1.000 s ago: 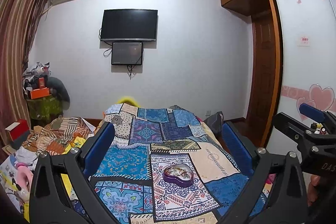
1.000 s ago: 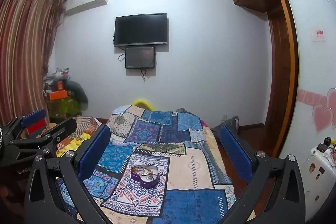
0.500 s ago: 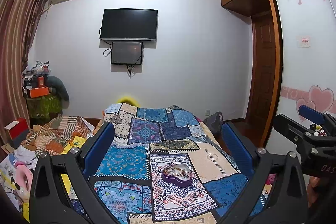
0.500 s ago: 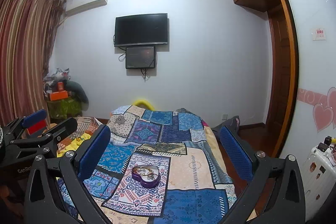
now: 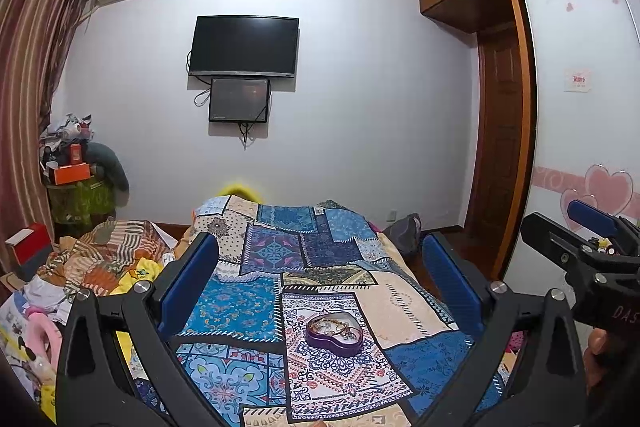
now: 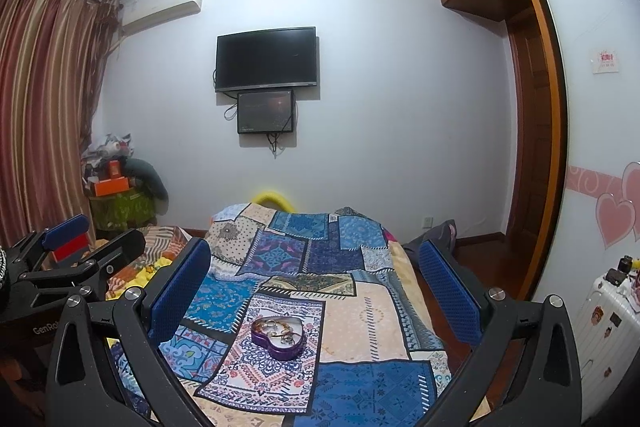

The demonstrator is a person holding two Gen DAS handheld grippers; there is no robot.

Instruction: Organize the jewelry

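Through my left wrist camera my left gripper (image 5: pixel 320 291) gapes wide above the patchwork bedspread (image 5: pixel 240 311), the purple heart-shaped tin of jewelry (image 5: pixel 334 333) lying ahead between its blue pads, while my right wrist camera shows my right gripper (image 6: pixel 314 287) equally wide, the tin (image 6: pixel 278 337) ahead, left of centre.

Quilt-covered bed (image 5: pixel 404 303), purple heart-shaped tin (image 5: pixel 335 333) atop.
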